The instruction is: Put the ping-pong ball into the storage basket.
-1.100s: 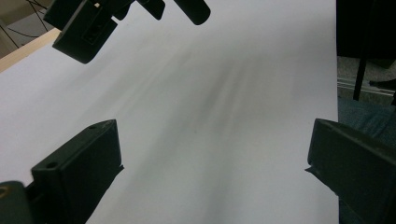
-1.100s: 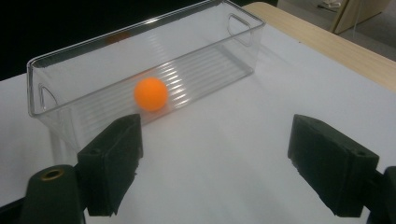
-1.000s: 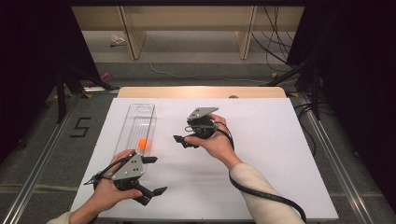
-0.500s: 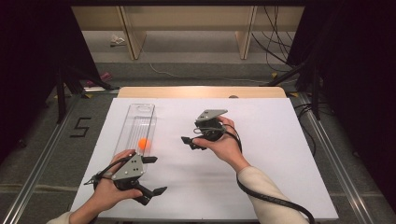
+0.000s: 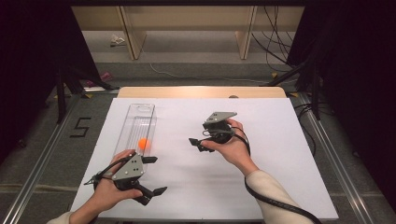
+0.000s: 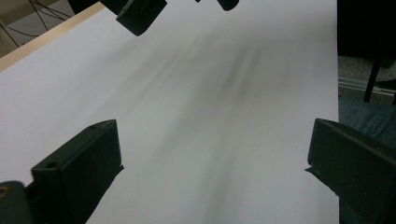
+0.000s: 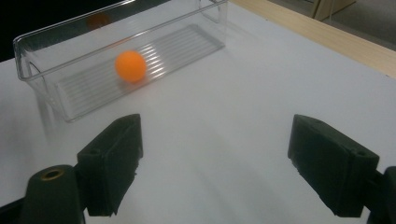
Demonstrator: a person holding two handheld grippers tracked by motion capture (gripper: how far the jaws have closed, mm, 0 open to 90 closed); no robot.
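Orange ball [image 7: 130, 66], smooth and round, lies inside the clear ribbed tray [image 5: 133, 122] on the white table [image 5: 261, 186]. Right gripper [image 5: 198, 143] hovers near the tray, jaws spread and empty, pointing toward it. Left gripper [image 5: 153, 175], at the tray's near end, jaws spread wide too

Cream sleeves; each black hand-held gripper [image 5: 195, 143] carries a grey triangular plate.
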